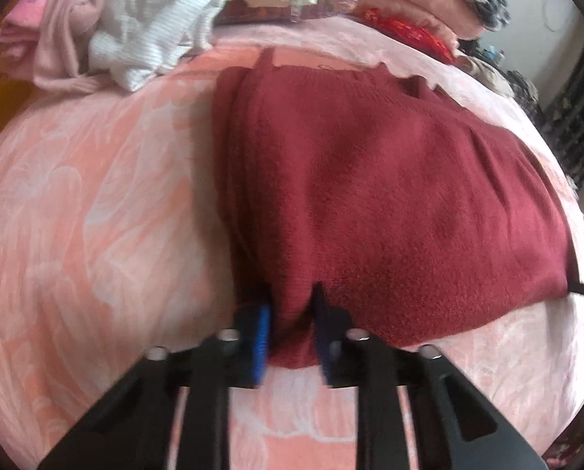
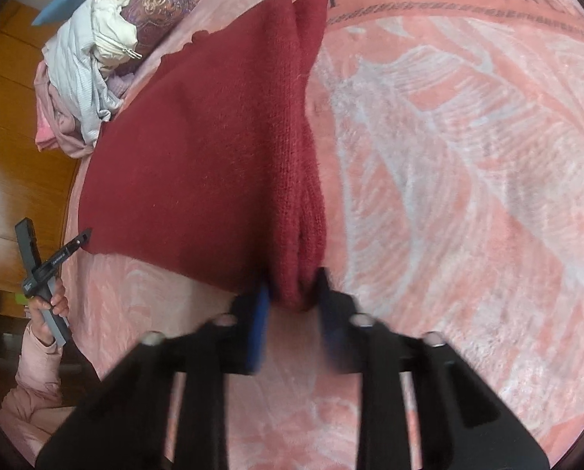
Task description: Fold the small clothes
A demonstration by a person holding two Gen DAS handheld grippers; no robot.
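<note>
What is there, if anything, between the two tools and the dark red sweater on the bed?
Nothing visible. The left tool and the right tool each already pinch a near corner of the dark red sweater, which lies on the pink blanket.

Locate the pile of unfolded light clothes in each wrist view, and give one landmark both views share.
Left wrist view: the pile of light clothes lies at the top left, beyond the dark red knit garment.
Right wrist view: the pile sits at the upper left, past the garment's far edge.
Shared landmark: the dark red knit garment on the pink blanket, its near edge pinched in each hand-held gripper.
</note>
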